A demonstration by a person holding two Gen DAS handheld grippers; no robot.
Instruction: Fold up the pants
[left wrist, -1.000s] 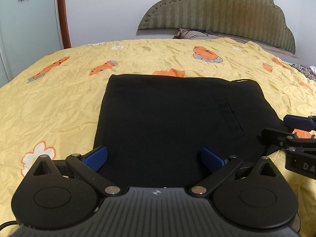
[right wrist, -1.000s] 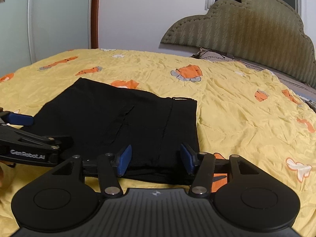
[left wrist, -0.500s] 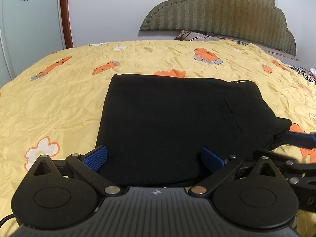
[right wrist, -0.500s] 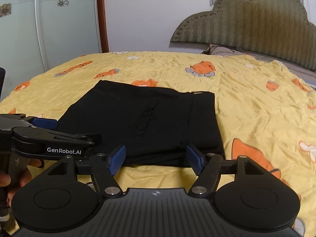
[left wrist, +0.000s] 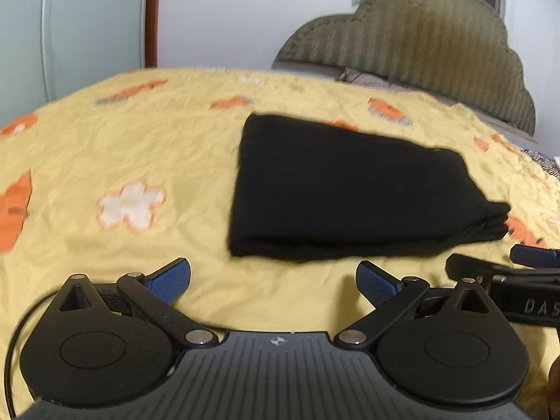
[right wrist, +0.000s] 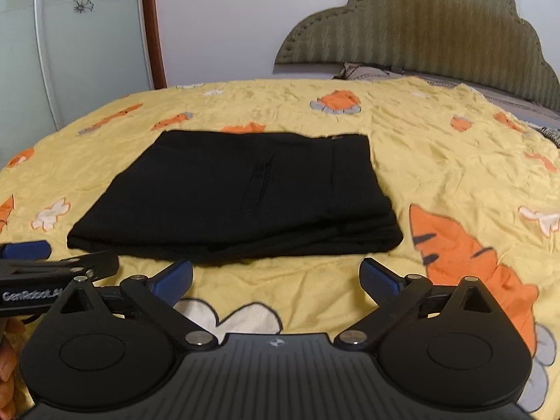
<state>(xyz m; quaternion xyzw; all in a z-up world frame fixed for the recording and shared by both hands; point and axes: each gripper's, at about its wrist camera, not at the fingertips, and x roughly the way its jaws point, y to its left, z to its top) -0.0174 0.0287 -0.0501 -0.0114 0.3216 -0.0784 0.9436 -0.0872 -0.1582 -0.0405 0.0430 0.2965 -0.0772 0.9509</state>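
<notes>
My right claw [right wrist: 276,280] has just been opening and now stands spread wide — blue pads apart, nothing between them but yellow bedspread [right wrist: 437,161]. My left claw [left wrist: 273,281] is spread just as wide, empty too, hovering over bare sheet. From the right wrist view I can see the left claw's arm [right wrist: 52,273] poking in at the lower left, and in the left wrist view the right claw's arm [left wrist: 507,280] shows at the lower right edge — the two sit side by side, both just short of the near edge of the pants [right wrist: 238,192]. The pants lie folded into a flat black rectangle on the bed, layers stacked at the right corner, clear of both claws. Around them the bedspread is wrinkled, printed with orange carrots and white flowers [left wrist: 131,204]. Beyond stands a scalloped olive headboard [right wrist: 437,24], and to the left a frosted sliding door [right wrist: 70,35] with flower decals.
</notes>
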